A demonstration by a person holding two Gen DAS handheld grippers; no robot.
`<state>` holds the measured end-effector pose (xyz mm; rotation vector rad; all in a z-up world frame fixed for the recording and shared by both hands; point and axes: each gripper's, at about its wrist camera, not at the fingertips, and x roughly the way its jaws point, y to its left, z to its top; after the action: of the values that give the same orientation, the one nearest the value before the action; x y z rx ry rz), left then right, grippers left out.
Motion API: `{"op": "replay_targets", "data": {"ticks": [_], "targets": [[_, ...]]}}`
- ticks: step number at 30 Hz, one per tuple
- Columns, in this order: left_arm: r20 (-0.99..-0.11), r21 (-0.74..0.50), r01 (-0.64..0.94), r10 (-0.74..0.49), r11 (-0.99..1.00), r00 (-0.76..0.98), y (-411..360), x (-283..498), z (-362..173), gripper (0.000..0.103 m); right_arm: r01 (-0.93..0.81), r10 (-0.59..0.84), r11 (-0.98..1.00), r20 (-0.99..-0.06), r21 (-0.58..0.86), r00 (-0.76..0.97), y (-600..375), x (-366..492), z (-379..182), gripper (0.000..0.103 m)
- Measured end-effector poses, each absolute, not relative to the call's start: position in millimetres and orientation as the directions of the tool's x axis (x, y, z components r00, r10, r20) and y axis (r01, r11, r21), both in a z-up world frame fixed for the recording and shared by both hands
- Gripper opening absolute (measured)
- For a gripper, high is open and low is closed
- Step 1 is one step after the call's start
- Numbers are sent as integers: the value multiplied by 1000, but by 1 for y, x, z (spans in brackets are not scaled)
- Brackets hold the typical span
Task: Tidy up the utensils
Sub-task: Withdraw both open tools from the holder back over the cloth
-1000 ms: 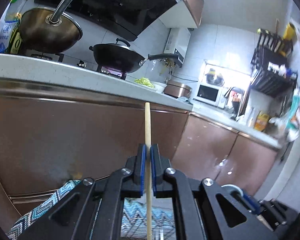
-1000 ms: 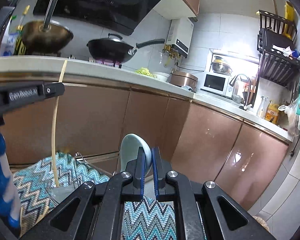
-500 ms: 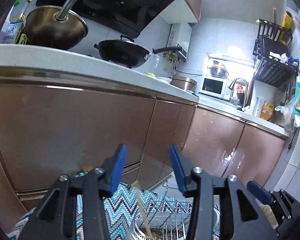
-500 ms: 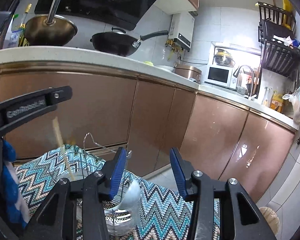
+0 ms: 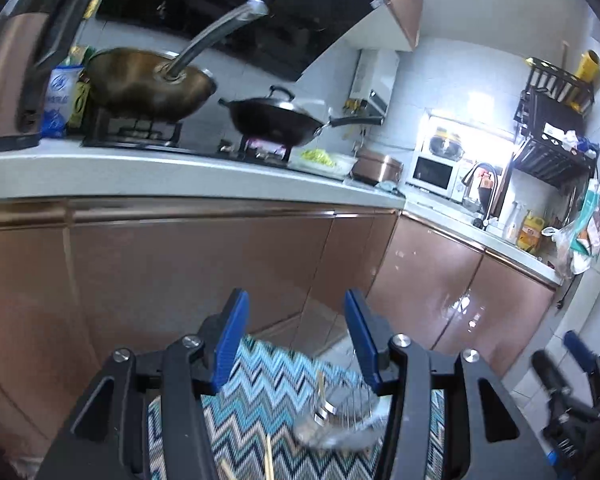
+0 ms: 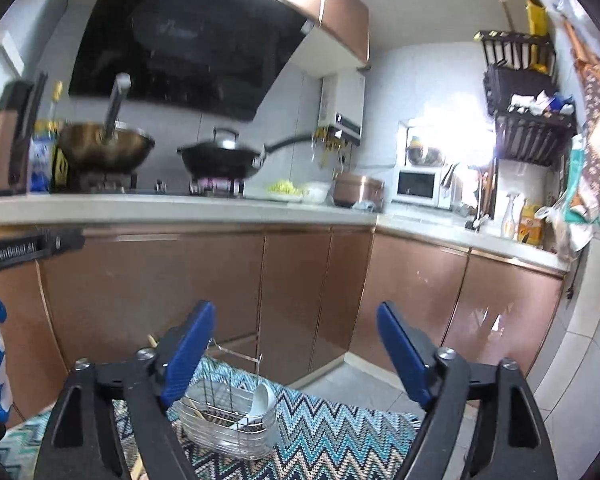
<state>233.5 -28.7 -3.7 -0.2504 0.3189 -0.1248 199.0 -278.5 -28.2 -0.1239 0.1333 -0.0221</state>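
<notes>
Both views are evenly bright, daylight-cool on the white tiles. The strongest light sits around the microwave (image 6: 416, 186) at about two o'clock, blown out to pure white glare in the right wrist view. The glossy cabinet doors (image 5: 452, 280) carry specular streaks at four o'clock. Fisheye bending curves the countertop (image 6: 180, 208), and black vignette fills the corners. Motion blur smears the wire utensil basket (image 5: 340, 420) and the brass wok (image 6: 104, 148)
</notes>
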Motion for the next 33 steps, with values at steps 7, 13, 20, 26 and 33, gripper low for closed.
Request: {"op": "replay_targets", "data": {"ticks": [7,13,20,26,33], "targets": [[-296,-289,75,-164,954,941,5,166,19,48,25,-30,995,-50,-98,998,-272,119,13,91],[-269,-305,79,-165,949,949,27,111,33,50,9,-8,999,41,-45,999,-273,59,37,103],[-293,-312,98,-194,945,936,38,77,34,51,-33,36,999,82,-33,996,-271,15,47,103],[-376,-330,119,-246,936,894,37,86,14,51,-29,29,1000,5,9,1000,-281,20,30,103],[-487,-360,107,-285,927,825,32,114,-32,51,-14,22,997,-104,78,994,-302,39,-5,103]]}}
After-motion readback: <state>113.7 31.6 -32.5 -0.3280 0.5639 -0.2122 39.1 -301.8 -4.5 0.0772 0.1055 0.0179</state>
